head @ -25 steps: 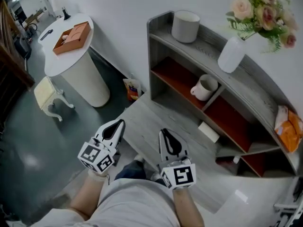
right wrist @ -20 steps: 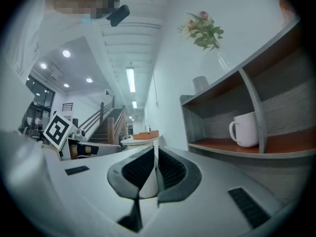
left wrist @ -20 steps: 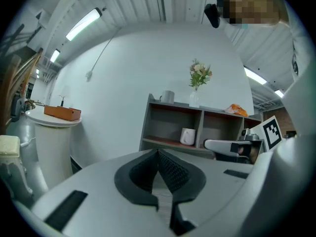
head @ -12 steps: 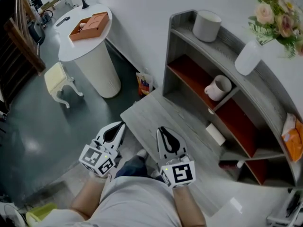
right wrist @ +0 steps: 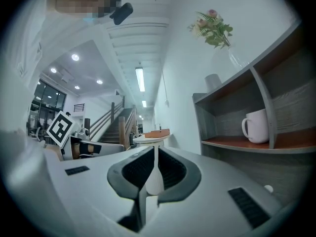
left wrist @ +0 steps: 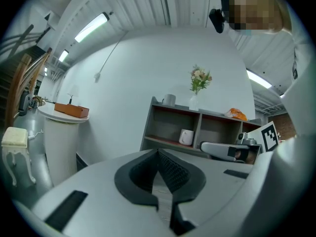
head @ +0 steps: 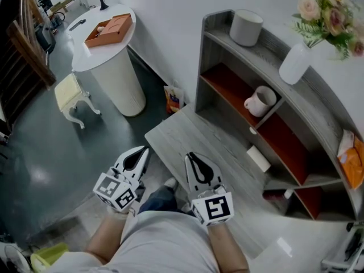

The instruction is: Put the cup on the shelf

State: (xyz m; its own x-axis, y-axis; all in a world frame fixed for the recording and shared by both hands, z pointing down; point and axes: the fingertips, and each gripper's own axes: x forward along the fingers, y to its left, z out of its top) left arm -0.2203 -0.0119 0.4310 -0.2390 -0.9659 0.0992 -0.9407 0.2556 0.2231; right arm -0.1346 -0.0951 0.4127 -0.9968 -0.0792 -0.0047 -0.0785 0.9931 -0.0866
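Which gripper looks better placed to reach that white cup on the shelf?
Probably the right gripper: it is on the shelf's side, nearer the cup. The left gripper is farther off.

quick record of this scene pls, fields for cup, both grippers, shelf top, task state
cup: white, upright, in the upper left compartment of the shelf
left gripper: shut, empty, apart from the cup
right gripper: shut, empty, apart from the cup
shelf top: grey pot, white vase with flowers
task state: cup sits on the shelf

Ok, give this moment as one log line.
cup: on shelf, upright | left gripper: shut, empty | right gripper: shut, empty
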